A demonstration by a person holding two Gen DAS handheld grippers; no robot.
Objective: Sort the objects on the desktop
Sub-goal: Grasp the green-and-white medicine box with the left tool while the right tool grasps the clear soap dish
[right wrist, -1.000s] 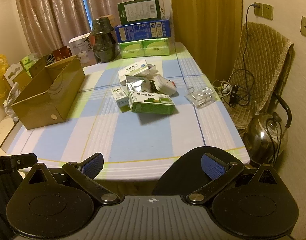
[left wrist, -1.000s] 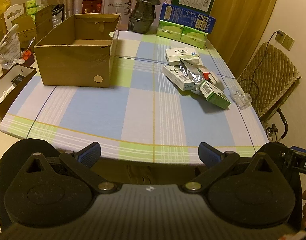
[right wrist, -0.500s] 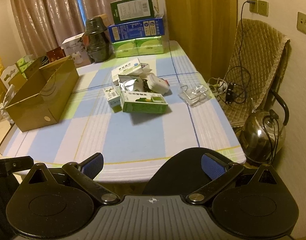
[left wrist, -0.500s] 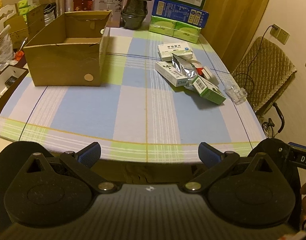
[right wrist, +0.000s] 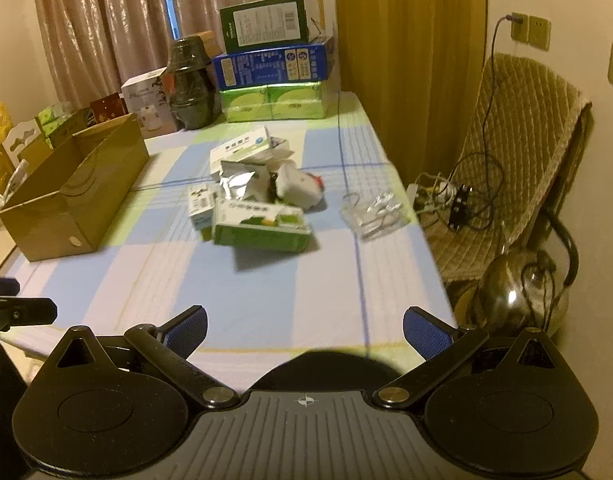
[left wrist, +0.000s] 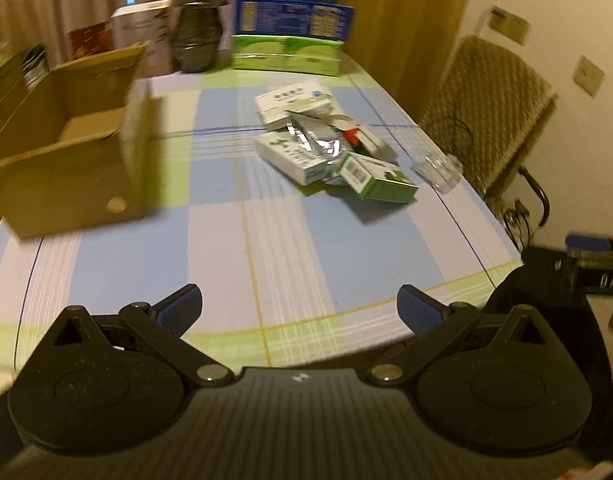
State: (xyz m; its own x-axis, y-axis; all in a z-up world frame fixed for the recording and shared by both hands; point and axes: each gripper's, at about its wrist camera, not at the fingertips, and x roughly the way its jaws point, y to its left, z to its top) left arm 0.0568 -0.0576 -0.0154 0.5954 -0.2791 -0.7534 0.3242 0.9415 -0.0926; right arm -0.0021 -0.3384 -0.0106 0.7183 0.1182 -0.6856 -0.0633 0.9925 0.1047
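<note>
Cardboard box (right wrist: 72, 196) left on table (right wrist: 262, 280); packets (right wrist: 258, 188) right — stacked boxes (right wrist: 272, 80) behind.

Each hand-held gripper (left wrist: 298, 306) (right wrist: 304, 330) is black with round domed housings, brass-coloured pivot screws, ribbed body and blue fingertip pads (left wrist: 180, 307).

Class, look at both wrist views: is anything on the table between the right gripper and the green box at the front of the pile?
Nothing visible. Only bare tablecloth lies between the open right gripper and the green box, the pile's nearest item.
</note>
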